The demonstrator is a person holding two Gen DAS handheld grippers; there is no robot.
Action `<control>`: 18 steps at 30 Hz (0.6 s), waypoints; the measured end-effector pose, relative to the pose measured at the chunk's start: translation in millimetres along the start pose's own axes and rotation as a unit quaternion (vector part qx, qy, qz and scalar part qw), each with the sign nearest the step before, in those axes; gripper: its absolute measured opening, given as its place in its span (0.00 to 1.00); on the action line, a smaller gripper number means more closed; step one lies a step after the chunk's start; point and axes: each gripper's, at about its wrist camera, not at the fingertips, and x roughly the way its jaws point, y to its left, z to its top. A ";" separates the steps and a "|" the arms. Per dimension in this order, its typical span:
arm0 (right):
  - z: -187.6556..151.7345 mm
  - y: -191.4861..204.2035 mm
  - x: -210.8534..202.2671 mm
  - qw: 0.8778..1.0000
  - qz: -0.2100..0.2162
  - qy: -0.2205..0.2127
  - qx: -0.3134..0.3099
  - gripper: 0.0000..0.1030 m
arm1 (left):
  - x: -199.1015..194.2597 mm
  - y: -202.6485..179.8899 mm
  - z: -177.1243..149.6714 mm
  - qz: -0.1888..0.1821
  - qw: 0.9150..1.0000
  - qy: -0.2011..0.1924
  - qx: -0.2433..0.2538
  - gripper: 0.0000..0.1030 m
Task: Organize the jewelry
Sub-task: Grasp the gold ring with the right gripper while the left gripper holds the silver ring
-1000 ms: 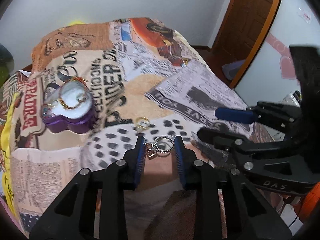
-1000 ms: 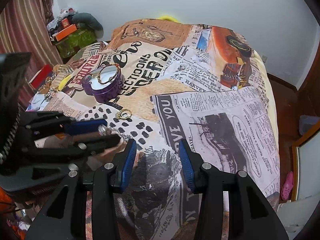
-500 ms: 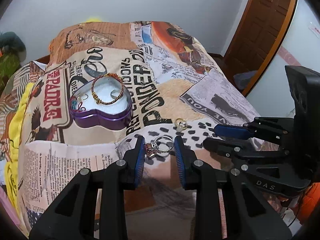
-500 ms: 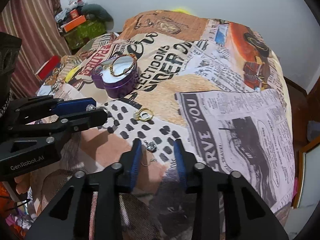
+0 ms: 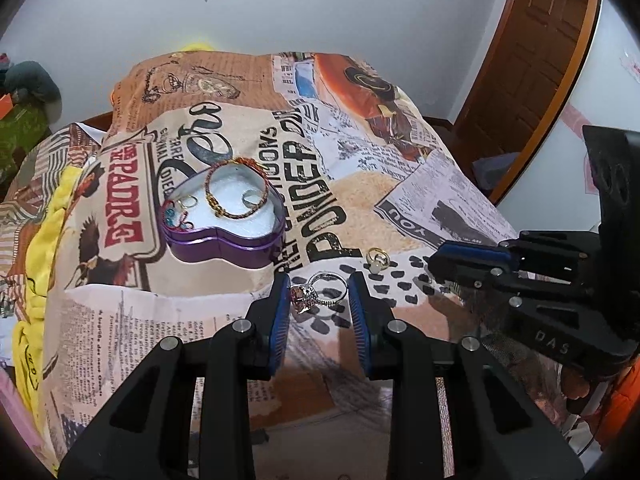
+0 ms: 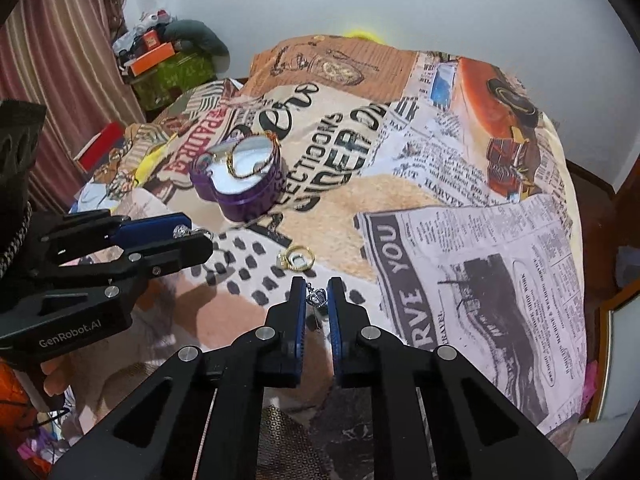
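My left tongs [image 5: 319,295] pinch a silver ring [image 5: 317,294] with a pink stone, just in front of the purple heart tin [image 5: 224,240]. My right tongs [image 6: 317,295] have pressed shut on a small silver charm [image 6: 317,297], nearer me than the tin, past a gold ring [image 6: 298,261] on the bedspread [image 6: 460,208].

We had two matte black plastic tools: the left tool [image 5: 319,300] and right tool [image 6: 317,298] both wore ribbed blue pads, silver screws and triangular cutouts. White "GenRobot.AI" and "DAS" lettering marked their sides.
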 end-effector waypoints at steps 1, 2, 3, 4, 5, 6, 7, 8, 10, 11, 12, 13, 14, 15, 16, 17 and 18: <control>2.3 1.3 -2.9 1.000 0.000 -0.005 -0.001 0.09 | -2.6 0.9 0.9 0.001 1.000 -0.003 -0.001 0.28; 4.5 2.7 -5.2 1.000 0.000 -0.009 -0.001 0.09 | -4.4 1.8 1.7 0.002 1.000 -0.005 -0.002 0.28; 6.7 3.7 -7.6 1.000 0.000 -0.013 -0.001 0.09 | -6.1 2.5 2.5 0.003 1.000 -0.008 -0.002 0.28; 8.3 4.6 -9.2 1.000 -0.001 -0.017 -0.002 0.09 | -9.4 3.5 3.5 0.004 1.000 -0.012 -0.003 0.28; 10.3 5.4 -11.3 1.000 -0.001 -0.021 -0.003 0.09 | -11.7 4.2 4.1 0.005 1.000 -0.015 -0.004 0.28; 12.3 6.4 -13.1 1.000 -0.001 -0.025 -0.003 0.09 | -13.1 4.9 4.8 0.006 1.000 -0.017 -0.005 0.28; 15.4 7.9 -15.5 1.000 -0.001 -0.030 -0.003 0.09 | -15.4 5.6 5.5 0.007 1.000 -0.019 -0.005 0.28; 18.2 9.5 -17.6 0.999 -0.001 -0.035 -0.004 0.09 | -18.0 6.6 6.3 0.008 1.000 -0.022 -0.005 0.28; 23.0 12.8 -20.8 0.999 0.001 -0.042 -0.005 0.09 | -22.9 8.9 7.6 0.012 1.000 -0.028 -0.005 0.28; 25.0 14.4 -22.4 0.999 0.001 -0.045 -0.007 0.09 | -24.7 9.9 8.3 0.014 0.999 -0.031 -0.005 0.28; 29.3 17.2 -24.8 0.999 0.003 -0.052 -0.009 0.09 | -27.3 11.6 9.5 0.016 0.999 -0.034 -0.006 0.28; 32.5 19.6 -26.6 0.998 0.004 -0.057 -0.010 0.09 | -28.6 12.4 10.2 0.017 0.999 -0.036 -0.007 0.28; 34.4 21.1 -28.2 0.998 0.005 -0.061 -0.011 0.09 | -31.4 14.8 11.9 0.018 0.999 -0.040 -0.008 0.28; 37.6 22.9 -29.8 0.998 0.007 -0.066 -0.012 0.09 | -33.4 16.3 13.0 0.020 0.999 -0.044 -0.009 0.28; 41.6 24.9 -31.1 0.997 0.009 -0.071 -0.013 0.09 | -34.7 17.6 13.9 0.021 0.999 -0.046 -0.010 0.28; 44.0 25.9 -31.8 0.997 0.011 -0.075 -0.014 0.09 | -37.1 20.2 15.9 0.023 0.998 -0.050 -0.011 0.28; 48.9 27.9 -31.9 0.997 0.014 -0.080 -0.015 0.09 | -38.1 22.2 17.5 0.024 0.998 -0.052 -0.012 0.28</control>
